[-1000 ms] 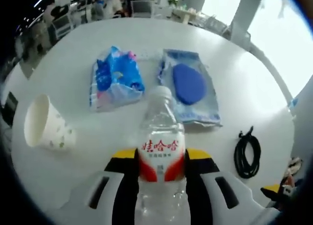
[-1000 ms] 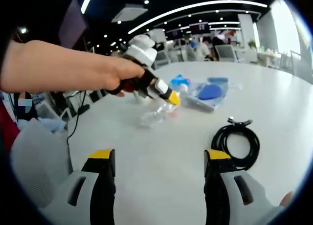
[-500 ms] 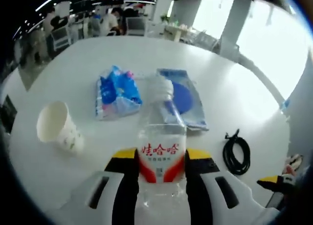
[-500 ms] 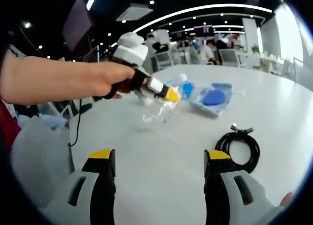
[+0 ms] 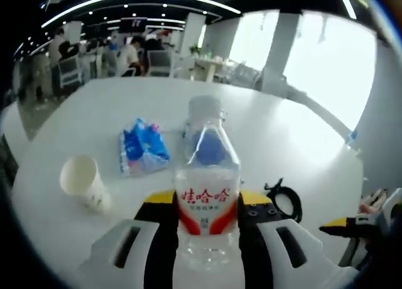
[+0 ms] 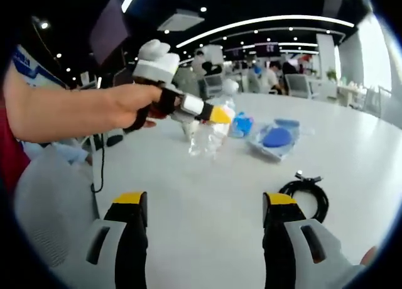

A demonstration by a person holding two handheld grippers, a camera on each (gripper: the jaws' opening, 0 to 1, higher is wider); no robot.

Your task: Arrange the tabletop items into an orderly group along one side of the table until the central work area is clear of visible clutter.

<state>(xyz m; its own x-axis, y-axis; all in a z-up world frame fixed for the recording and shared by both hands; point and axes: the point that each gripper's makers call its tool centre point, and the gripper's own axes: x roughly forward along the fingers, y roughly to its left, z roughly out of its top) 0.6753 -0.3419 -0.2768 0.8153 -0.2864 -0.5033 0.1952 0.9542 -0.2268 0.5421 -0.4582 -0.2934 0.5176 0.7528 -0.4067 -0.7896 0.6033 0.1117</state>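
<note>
— Left gripper view: what is the left gripper (image 5: 207,223) doing?
— It is clamping a clear water bottle (image 5: 206,195) above the white table (image 5: 301,132), with a paper cup (image 5: 85,182), a blue tissue pack (image 5: 143,147) and a coiled black cable (image 5: 284,198) lying beyond.
— And the right gripper (image 6: 204,235)?
— Its jaws are standing apart, gripping nothing, facing a hand (image 6: 129,105) with the bottle.

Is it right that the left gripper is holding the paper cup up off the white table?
Not quite. The left gripper is holding the water bottle up off the white table. The left gripper view shows the paper cup lying on the table, untouched.
</note>
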